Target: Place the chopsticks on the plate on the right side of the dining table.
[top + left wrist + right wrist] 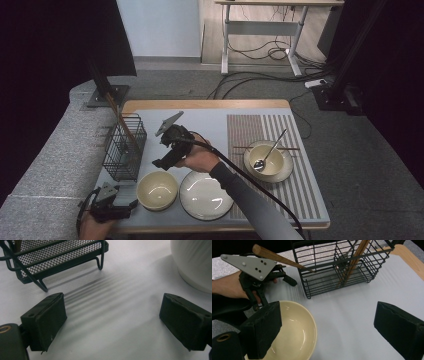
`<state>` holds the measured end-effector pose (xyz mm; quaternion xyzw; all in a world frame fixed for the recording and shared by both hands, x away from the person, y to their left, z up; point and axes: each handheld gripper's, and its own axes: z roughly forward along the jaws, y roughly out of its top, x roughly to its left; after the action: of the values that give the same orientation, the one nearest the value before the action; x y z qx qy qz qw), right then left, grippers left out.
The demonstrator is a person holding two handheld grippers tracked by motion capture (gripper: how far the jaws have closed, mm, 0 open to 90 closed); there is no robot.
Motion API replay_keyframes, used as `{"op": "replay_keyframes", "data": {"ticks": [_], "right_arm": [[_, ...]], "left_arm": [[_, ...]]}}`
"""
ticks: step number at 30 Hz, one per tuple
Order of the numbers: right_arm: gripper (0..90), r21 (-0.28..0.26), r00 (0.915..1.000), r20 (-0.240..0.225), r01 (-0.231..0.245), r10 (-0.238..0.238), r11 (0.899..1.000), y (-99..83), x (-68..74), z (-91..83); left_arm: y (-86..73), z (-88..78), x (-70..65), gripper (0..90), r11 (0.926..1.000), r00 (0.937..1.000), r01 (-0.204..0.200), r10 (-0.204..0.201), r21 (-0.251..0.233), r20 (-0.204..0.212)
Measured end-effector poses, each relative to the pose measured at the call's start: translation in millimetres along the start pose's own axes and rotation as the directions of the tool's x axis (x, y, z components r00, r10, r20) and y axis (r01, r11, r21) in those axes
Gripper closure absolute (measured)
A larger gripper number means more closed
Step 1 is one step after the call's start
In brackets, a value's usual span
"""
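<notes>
Right tool (162, 162) hangs wide open and empty, mid-frame, just above the cream bowl (157, 190). Bowl lies directly below-left of it. Left tool (131, 205), also open, sits lower left beside the bowl.

Bare mat lies between my right gripper (161, 162) and the wire basket (125, 147), a passable lane; the cream bowl (157, 190) sits just under its near jaw, the plate (206, 195) close beside. My left gripper (134, 204), jaws spread at the table's near corner, faces open mat; basket feet (42, 286) block ahead-left, the bowl wall (193, 261) ahead-right. Slanting chopsticks (354, 261) jut above the basket rim; the far bowl with spoon (268, 161) stands well apart.
</notes>
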<state>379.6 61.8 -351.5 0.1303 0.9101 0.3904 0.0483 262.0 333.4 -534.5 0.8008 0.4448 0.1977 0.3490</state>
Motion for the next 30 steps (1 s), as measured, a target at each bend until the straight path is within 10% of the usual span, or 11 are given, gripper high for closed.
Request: {"op": "replay_keyframes", "data": {"ticks": [30], "right_arm": [[13.4,-0.033,0.9984,-0.040,0.038,-0.039,0.999,40.2,15.7,24.6]], "left_arm": [[-0.1,-0.1,0.1,7.0,1.0000,1.0000,0.002,-0.002,0.002,0.005]]}}
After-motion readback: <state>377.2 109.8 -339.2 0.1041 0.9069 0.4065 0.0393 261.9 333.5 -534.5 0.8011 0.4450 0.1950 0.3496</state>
